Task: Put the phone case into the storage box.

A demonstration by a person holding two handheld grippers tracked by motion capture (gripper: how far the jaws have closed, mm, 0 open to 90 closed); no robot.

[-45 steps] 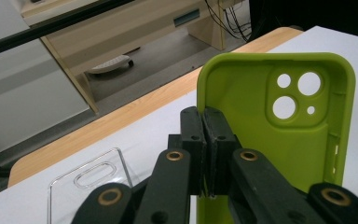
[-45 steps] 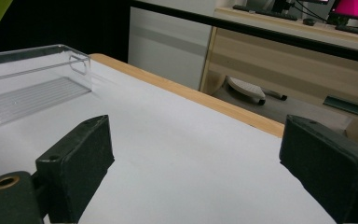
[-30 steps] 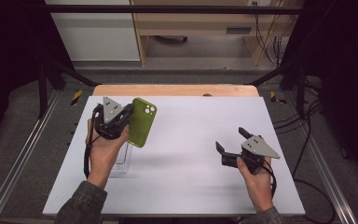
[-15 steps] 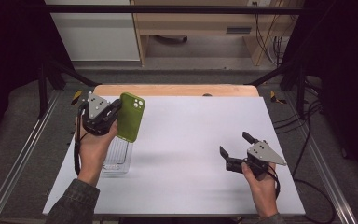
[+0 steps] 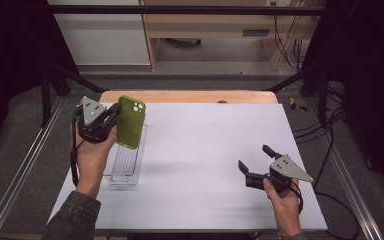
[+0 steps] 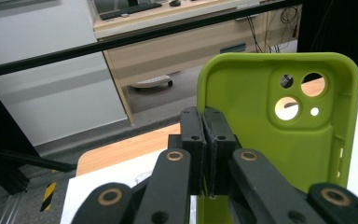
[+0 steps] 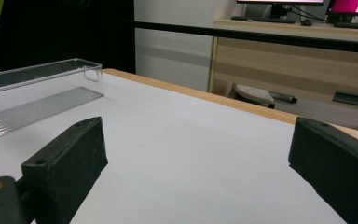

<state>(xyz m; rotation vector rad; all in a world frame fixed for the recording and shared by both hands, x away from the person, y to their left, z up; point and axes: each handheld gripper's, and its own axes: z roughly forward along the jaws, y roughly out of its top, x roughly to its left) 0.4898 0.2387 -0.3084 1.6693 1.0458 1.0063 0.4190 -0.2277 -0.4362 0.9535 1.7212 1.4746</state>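
A green phone case [image 5: 130,122] is held upright in the air over the far end of a clear plastic tray [image 5: 125,162] at the table's left. My left gripper [image 5: 114,117] is shut on the case's left edge. In the left gripper view the jaws pinch the rim of the green phone case [image 6: 279,130], whose hollow inside and camera cut-outs face the camera. My right gripper [image 5: 254,162] stands open low over the table's right front, with nothing between its fingers [image 7: 70,163]. The clear plastic tray [image 7: 37,100] lies farther off in the right gripper view.
The white table top [image 5: 205,150] has a wooden strip [image 5: 190,96] along its far edge. Metal rails run along both sides. A desk and cables stand beyond the table.
My left gripper has carried the green case leftward and toward the far side, over the tray's far end. The right gripper has shifted slightly rightward and stays open.
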